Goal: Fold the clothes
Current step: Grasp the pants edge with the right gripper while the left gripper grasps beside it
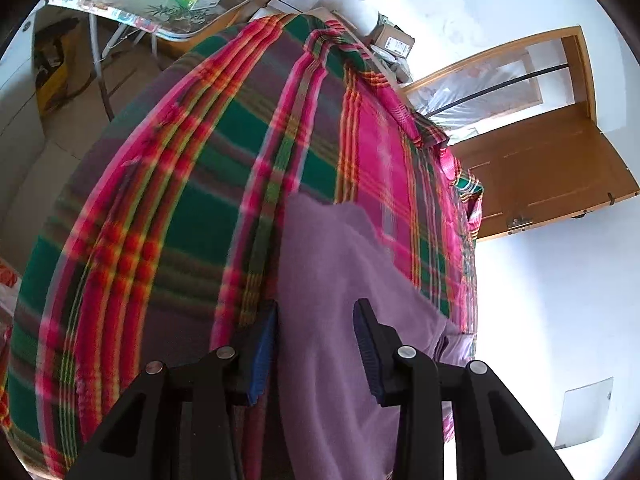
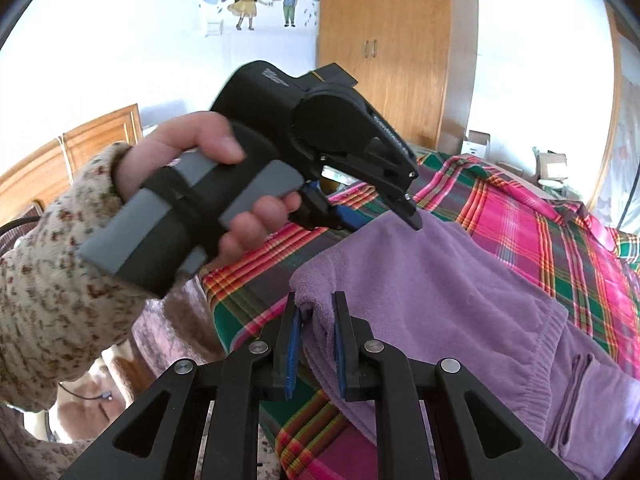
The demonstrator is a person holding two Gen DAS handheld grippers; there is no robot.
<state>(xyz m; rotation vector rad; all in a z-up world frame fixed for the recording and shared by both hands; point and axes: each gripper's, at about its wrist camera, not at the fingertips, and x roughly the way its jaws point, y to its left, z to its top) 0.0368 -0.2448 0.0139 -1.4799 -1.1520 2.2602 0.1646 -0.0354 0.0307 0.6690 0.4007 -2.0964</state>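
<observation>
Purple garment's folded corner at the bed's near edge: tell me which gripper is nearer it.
Right. The right gripper has that corner of the purple garment between its fingers. The left gripper, held in a hand, touches the garment's far edge, away from that corner.

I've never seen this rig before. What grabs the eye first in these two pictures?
The loud pink-green plaid blanket fills both views, covering the bed. On it lies a purple fleece garment, its near corner between the right gripper's blue pads. The left gripper, gripped by a hand, reaches its far edge.
</observation>
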